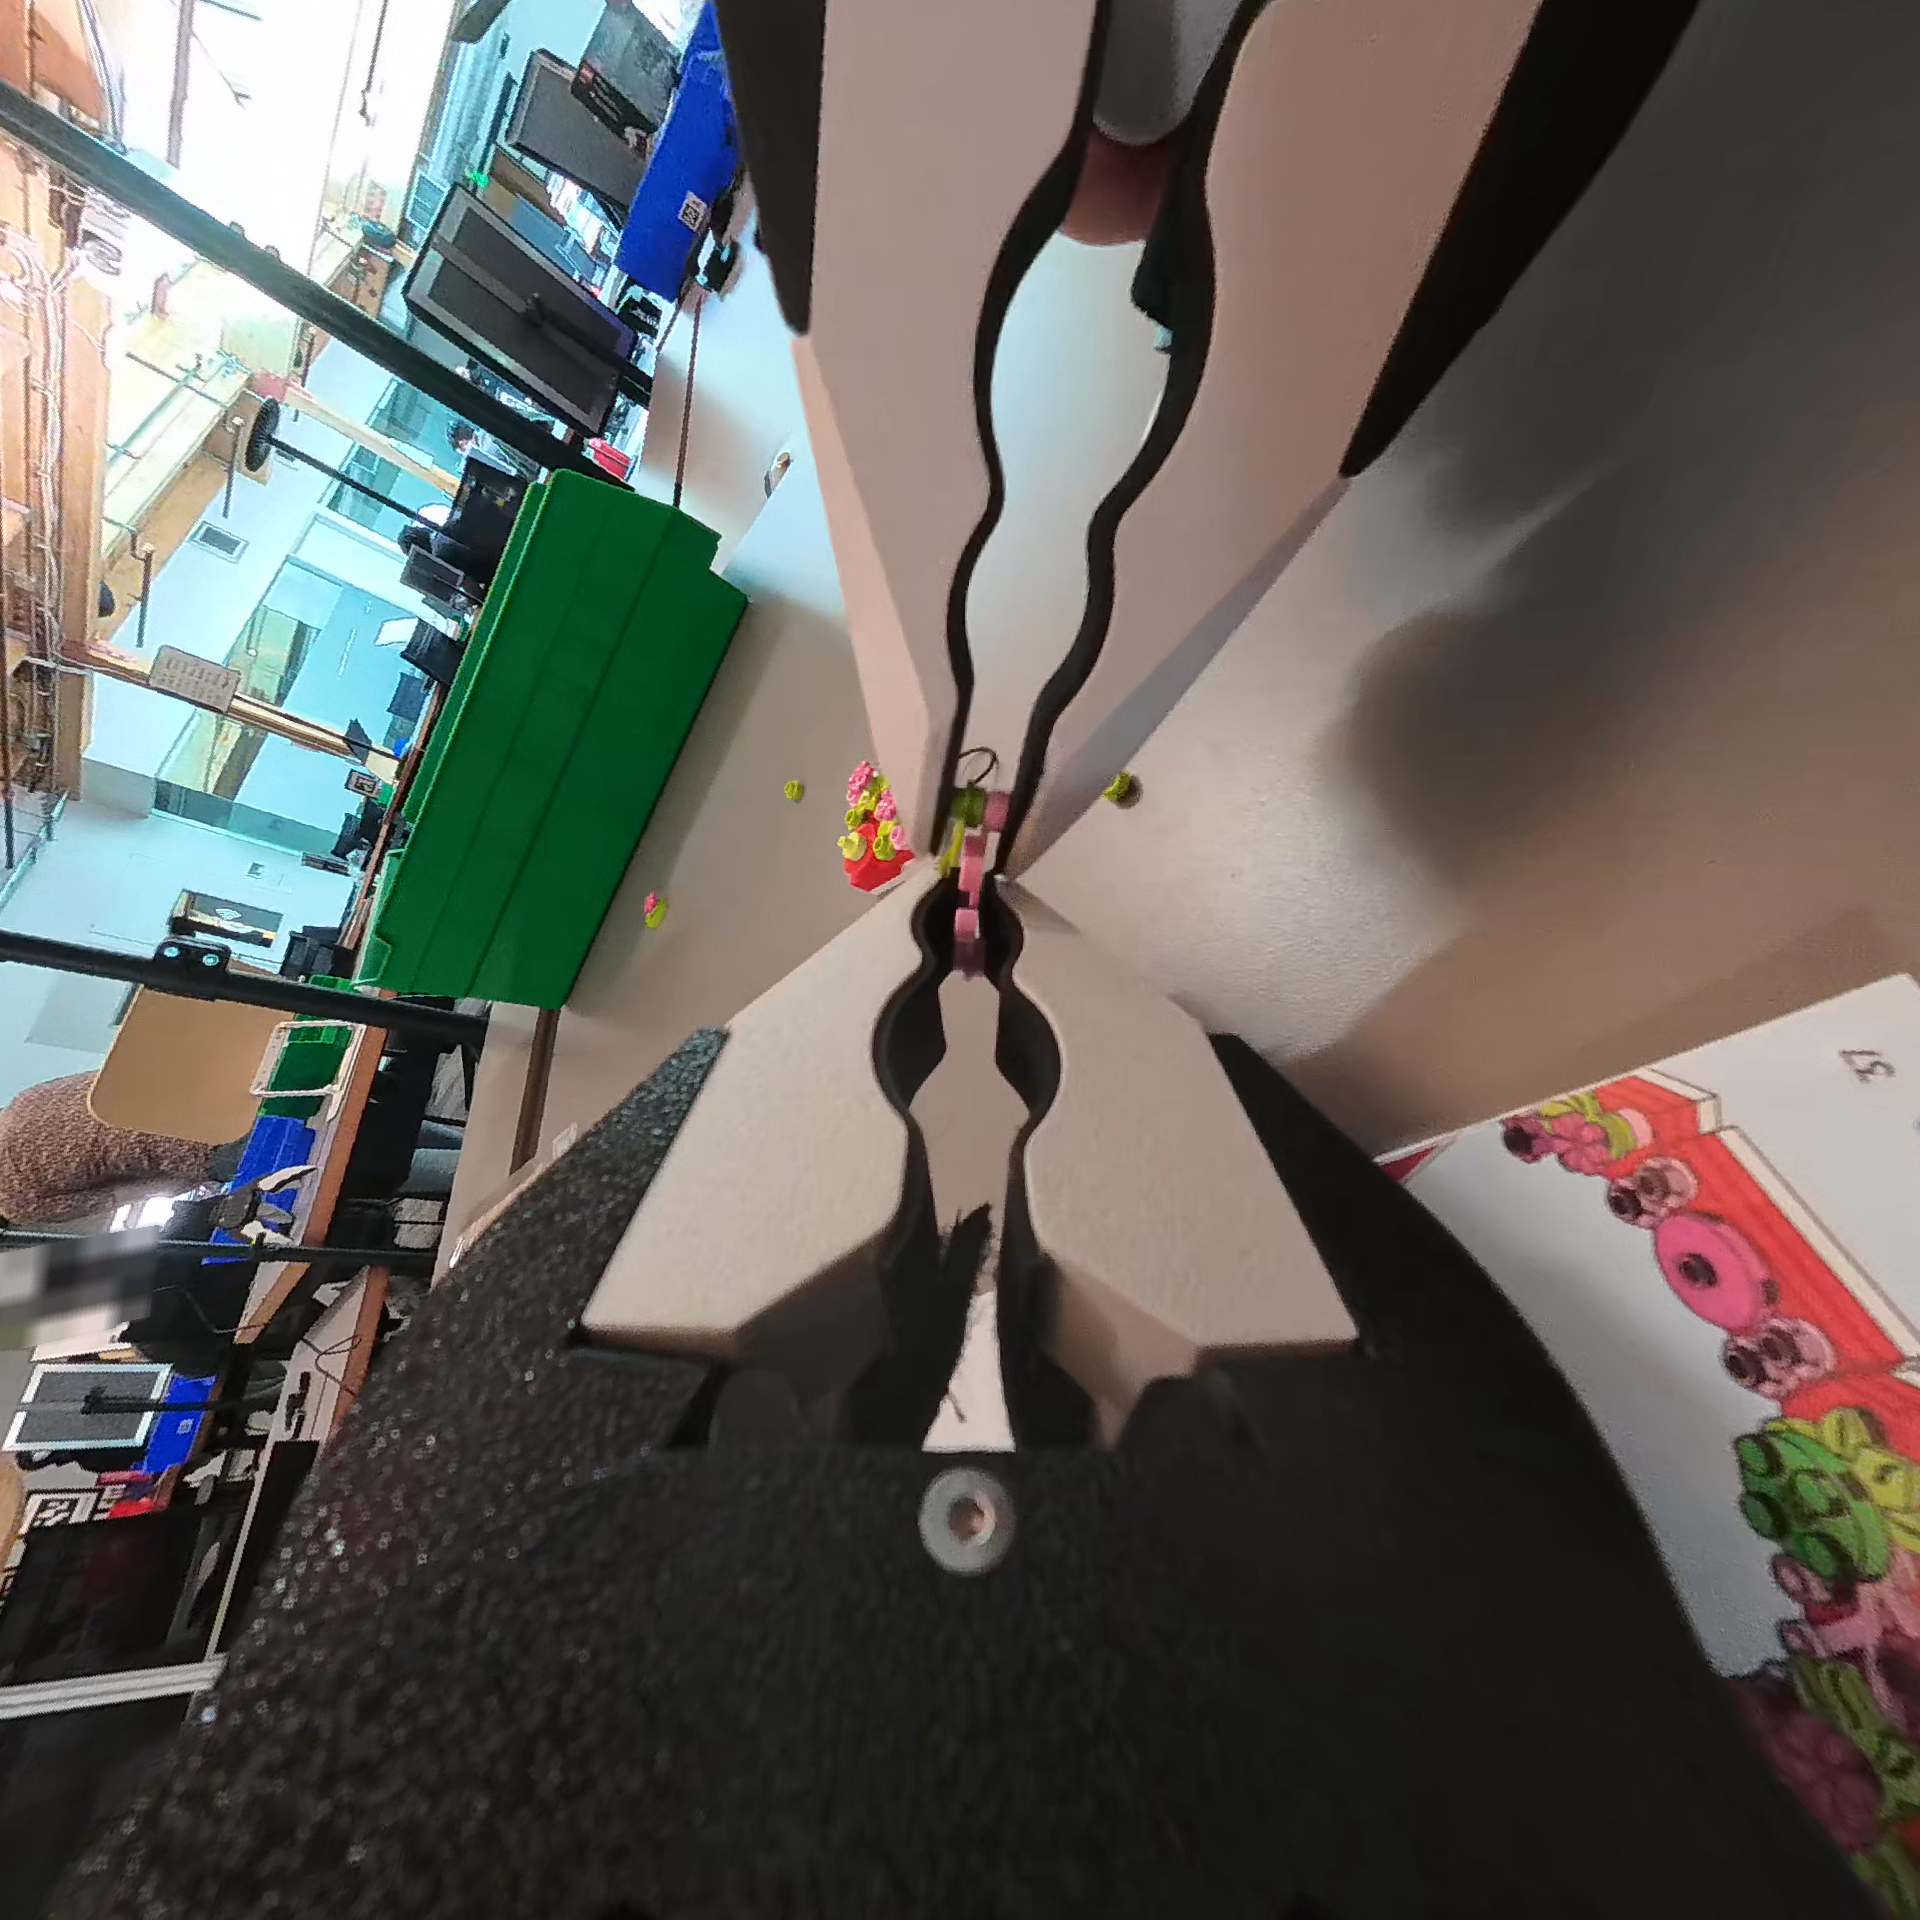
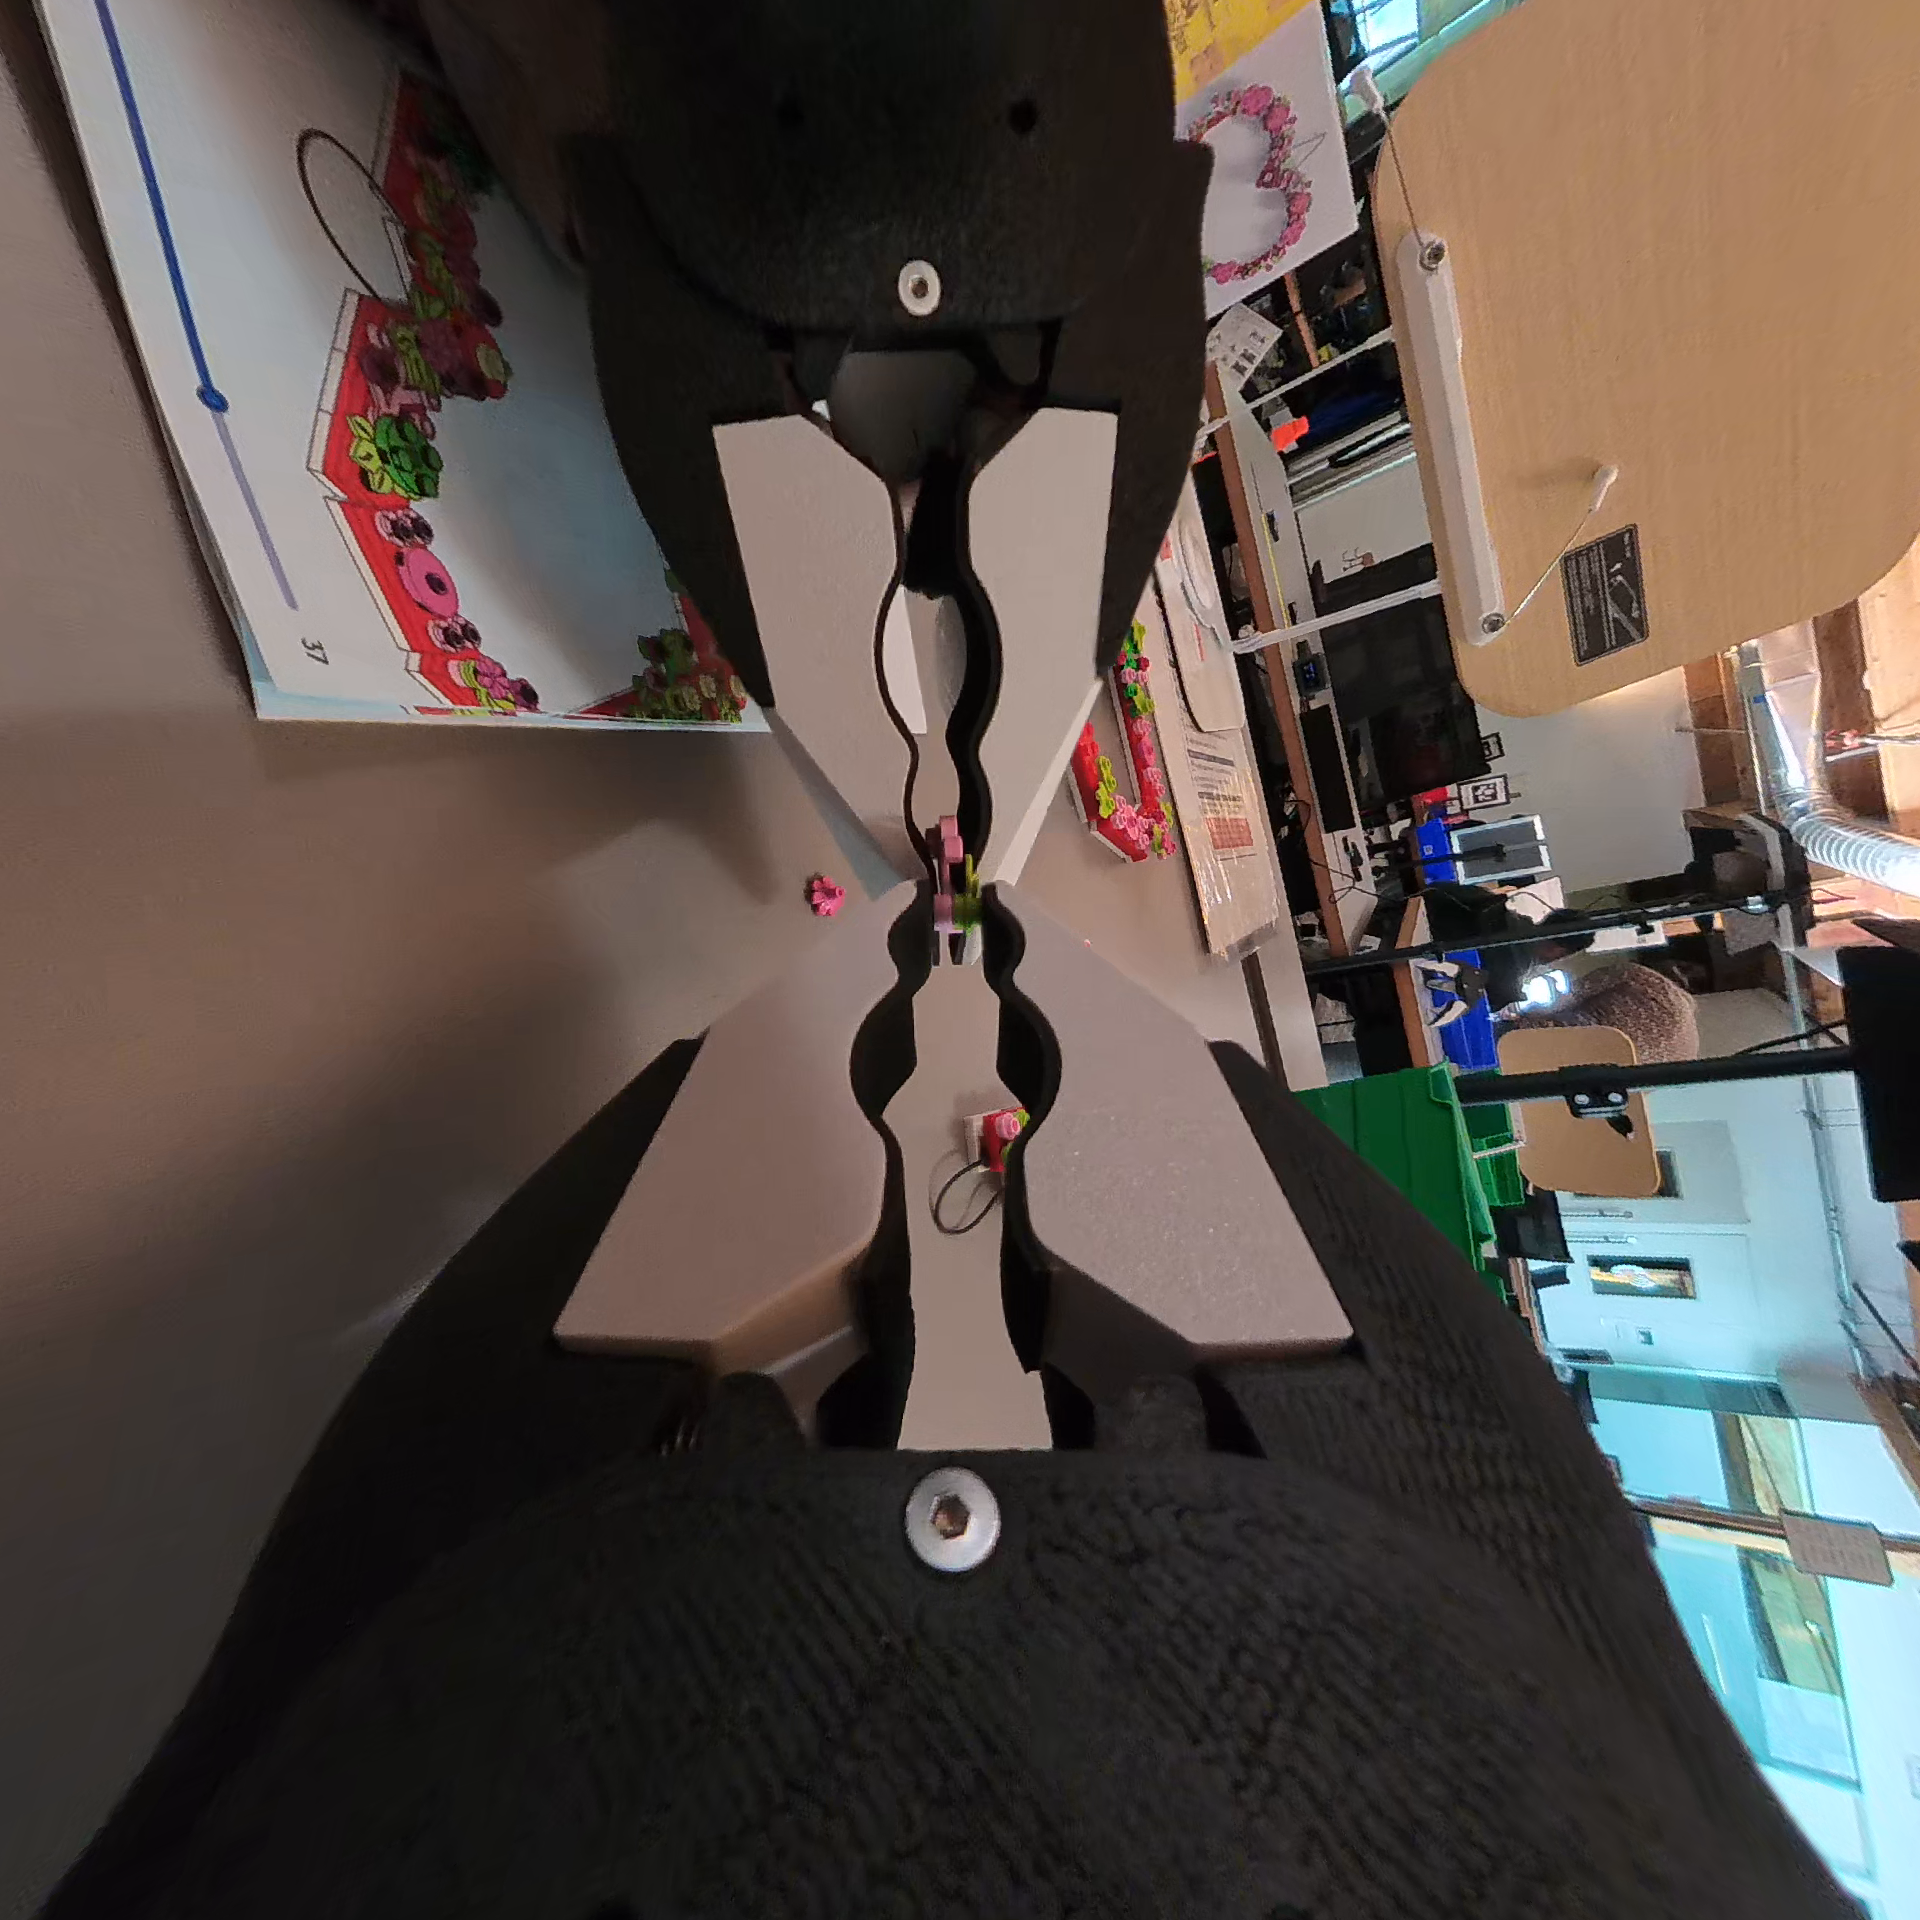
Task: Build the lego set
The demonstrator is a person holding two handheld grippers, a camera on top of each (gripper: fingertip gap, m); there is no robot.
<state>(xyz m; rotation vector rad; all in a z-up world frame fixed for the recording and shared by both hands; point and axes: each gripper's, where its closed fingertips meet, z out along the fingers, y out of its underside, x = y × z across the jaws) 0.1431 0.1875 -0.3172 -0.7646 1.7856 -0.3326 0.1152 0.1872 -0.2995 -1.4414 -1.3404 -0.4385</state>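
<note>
Tip to tip, the left gripper (image 1: 971, 930) and right gripper (image 2: 951, 925) both pinch one small pink-and-lime flower piece (image 2: 948, 883), jaws nearly closed on it. Its shape is mostly hidden. Beyond lies the red flowered build (image 1: 871, 842), half blocked.

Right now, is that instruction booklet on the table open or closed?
Open. The instruction booklet lies flat on the table, showing a page with coloured building pictures, beside the two tools meeting tip to tip over a pink flower piece.
</note>
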